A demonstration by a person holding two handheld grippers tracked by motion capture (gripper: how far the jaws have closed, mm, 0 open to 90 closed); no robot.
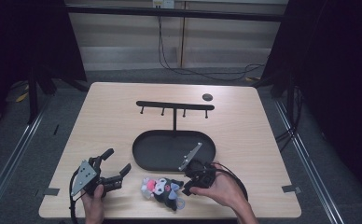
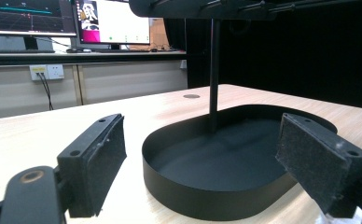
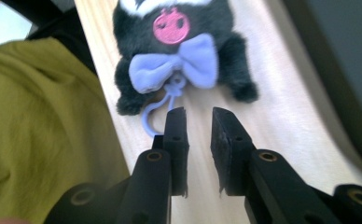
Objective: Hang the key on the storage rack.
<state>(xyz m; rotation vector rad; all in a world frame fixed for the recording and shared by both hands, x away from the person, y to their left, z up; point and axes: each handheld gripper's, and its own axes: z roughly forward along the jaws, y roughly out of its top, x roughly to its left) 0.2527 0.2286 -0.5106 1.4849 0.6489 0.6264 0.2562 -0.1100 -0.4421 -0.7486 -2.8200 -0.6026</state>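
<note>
A black plush toy point(image 1: 163, 189) with a pink patch and a lilac bow lies near the table's front edge; in the right gripper view the plush toy point(image 3: 172, 51) has a lilac loop point(image 3: 146, 121) hanging from the bow. My right gripper point(image 1: 187, 187) points at it from the right. The right gripper point(image 3: 198, 114) has its jaws a narrow gap apart, with nothing between them, and the loop lies just beside one tip. My left gripper point(image 1: 117, 161) rests at the front left, and the left gripper point(image 2: 202, 135) stands wide open and faces the black oval tray point(image 2: 193, 205).
The oval tray point(image 1: 139, 149) sits mid-table, with a black T-shaped hook stand point(image 1: 174, 105) rising from its far side. A small dark disc point(image 1: 207, 97) lies at the back right. An olive-yellow garment point(image 3: 44, 126) is close beside the right gripper.
</note>
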